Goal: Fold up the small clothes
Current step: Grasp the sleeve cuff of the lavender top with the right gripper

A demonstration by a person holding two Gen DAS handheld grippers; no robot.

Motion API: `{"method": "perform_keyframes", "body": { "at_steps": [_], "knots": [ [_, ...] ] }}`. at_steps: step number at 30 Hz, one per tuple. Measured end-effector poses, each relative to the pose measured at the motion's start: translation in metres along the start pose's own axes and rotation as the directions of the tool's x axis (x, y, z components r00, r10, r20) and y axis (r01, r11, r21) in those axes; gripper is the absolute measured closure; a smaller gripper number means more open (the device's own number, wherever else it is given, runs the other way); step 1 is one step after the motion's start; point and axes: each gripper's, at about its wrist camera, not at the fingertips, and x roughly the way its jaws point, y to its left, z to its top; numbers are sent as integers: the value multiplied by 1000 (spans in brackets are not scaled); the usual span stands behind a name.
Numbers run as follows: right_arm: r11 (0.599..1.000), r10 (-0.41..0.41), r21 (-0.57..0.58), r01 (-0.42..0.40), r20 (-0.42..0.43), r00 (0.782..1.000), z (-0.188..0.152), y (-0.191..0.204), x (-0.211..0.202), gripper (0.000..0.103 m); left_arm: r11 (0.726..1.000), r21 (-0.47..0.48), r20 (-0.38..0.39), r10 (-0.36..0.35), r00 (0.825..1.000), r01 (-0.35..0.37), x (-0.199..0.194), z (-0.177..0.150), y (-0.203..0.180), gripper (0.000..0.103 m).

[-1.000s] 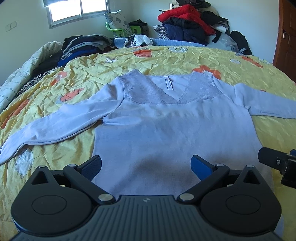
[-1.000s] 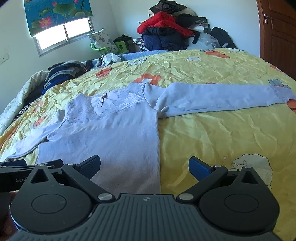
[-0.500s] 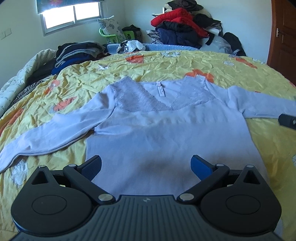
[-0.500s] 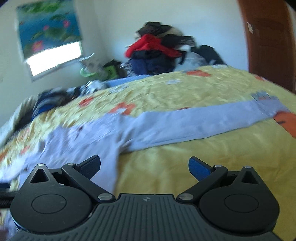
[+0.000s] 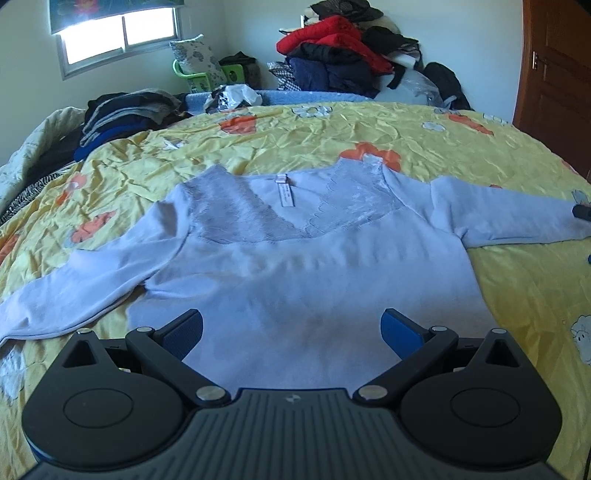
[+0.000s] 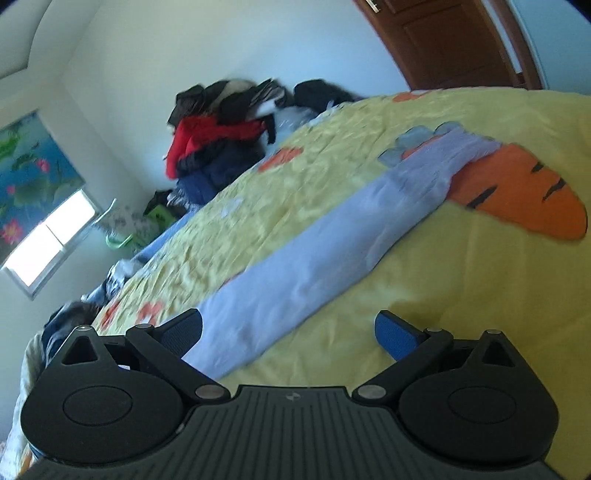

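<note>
A pale lilac long-sleeved top [image 5: 295, 266] with a lace yoke lies flat and face up on the yellow bedspread [image 5: 332, 136], both sleeves spread out. My left gripper [image 5: 291, 330] is open and empty, hovering above the top's lower body. My right gripper [image 6: 288, 332] is open and empty, tilted, above the top's right sleeve [image 6: 332, 251], whose cuff reaches an orange carrot print [image 6: 517, 199]. A dark tip of the right gripper shows at the right edge of the left wrist view [image 5: 581, 212], by the sleeve's end.
A heap of red and dark clothes [image 5: 336, 55] stands at the back. Folded dark clothes [image 5: 122, 114] lie at the bed's far left. A brown door [image 5: 554, 74] is at the right. A window [image 5: 118, 33] is at the back left.
My right gripper has swung right, from beside the top's body out along the right sleeve, and has tilted. My left gripper has drawn back slightly, staying over the top's hem.
</note>
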Motion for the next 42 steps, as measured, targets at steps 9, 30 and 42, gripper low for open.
{"method": "perform_keyframes", "body": {
  "at_steps": [9, 30, 42],
  "knots": [
    [998, -19, 53, 14, 97, 995, 37, -31, 45, 16, 999, 39, -33, -10, 999, 12, 16, 2, -15, 0],
    [969, -45, 248, 18, 104, 994, 63, -49, 86, 98, 1000, -6, -53, 30, 998, -30, 32, 6, 4, 0],
    [993, 100, 69, -100, -3, 995, 46, 43, 84, 97, 995, -29, -52, 89, 995, -91, 33, 1, 22, 0]
  ]
}}
